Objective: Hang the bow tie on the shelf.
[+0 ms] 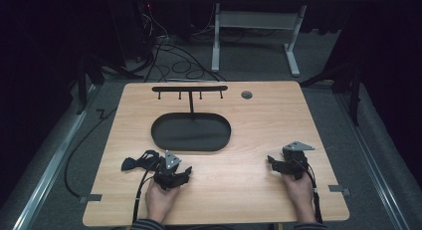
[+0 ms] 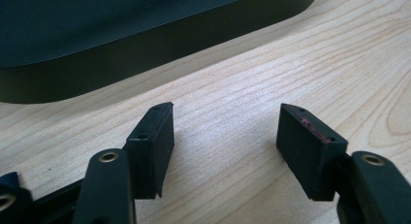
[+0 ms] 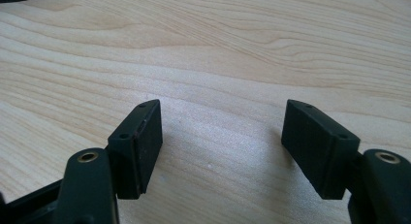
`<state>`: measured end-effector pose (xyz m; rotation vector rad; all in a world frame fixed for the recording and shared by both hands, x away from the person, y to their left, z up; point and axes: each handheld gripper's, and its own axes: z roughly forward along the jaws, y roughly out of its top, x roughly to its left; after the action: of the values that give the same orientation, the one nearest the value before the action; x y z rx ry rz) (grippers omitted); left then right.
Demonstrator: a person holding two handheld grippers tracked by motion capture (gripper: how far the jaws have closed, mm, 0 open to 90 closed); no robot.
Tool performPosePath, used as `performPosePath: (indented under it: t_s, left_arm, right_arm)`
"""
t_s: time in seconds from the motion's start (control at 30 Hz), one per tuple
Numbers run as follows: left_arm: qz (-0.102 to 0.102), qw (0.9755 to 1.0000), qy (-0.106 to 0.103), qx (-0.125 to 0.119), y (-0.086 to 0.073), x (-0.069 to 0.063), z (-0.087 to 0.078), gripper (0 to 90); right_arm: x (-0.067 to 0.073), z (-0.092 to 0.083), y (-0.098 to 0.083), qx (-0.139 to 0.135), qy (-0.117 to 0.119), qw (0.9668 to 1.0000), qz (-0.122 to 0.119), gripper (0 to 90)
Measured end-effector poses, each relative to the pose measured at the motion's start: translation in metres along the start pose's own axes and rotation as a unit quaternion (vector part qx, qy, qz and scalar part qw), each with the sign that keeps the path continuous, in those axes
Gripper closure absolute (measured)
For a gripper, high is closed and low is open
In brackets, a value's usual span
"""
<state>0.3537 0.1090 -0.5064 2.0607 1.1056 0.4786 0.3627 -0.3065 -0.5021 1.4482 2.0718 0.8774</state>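
On the wooden table (image 1: 249,125) stands a black oval base (image 1: 191,135) whose thin post carries a crossbar with small hooks (image 1: 190,89). My left gripper (image 1: 180,175) rests on the table just in front of the base, open with nothing between its fingers. In the left gripper view the jaws (image 2: 225,112) stand wide apart over bare wood, with the base's dark wall (image 2: 121,44) close ahead. Toward the front right lies my right gripper (image 1: 274,163), also open and empty. Its jaws (image 3: 223,107) frame bare wood.
A black object (image 1: 135,163) of unclear shape lies just left of the left gripper. A round cable hole (image 1: 246,95) sits at the table's back right. Cables (image 1: 169,56) and a white desk frame (image 1: 216,36) are on the floor behind.
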Motion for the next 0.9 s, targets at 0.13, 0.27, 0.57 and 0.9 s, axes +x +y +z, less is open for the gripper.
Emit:
performPosePath:
  t_s: [0.13,0.27,0.57,0.9]
  left_arm:
    - [-0.001,1.0000,0.001,0.000,-0.0001,-0.0001,-0.0001,38.5]
    - [-0.001,1.0000,0.001,0.000,-0.0001,-0.0002,-0.0002,38.5]
    - [-0.001,1.0000,0.001,0.000,-0.0002,-0.0001,-0.0002,38.3]
    - [-0.004,1.0000,-0.004,0.000,-0.0002,-0.0001,-0.0002,36.0]
  right_arm:
    - [0.0000,0.0000,0.0000,0.000,0.000,1.0000,0.000,32.5]
    - [0.0000,0.0000,0.0000,0.000,0.000,1.0000,0.000,32.6]
    - [0.0001,0.0000,0.0000,0.000,0.000,1.0000,0.000,32.5]
    - [0.0003,0.0000,0.0000,0.001,-0.001,1.0000,-0.001,32.4]
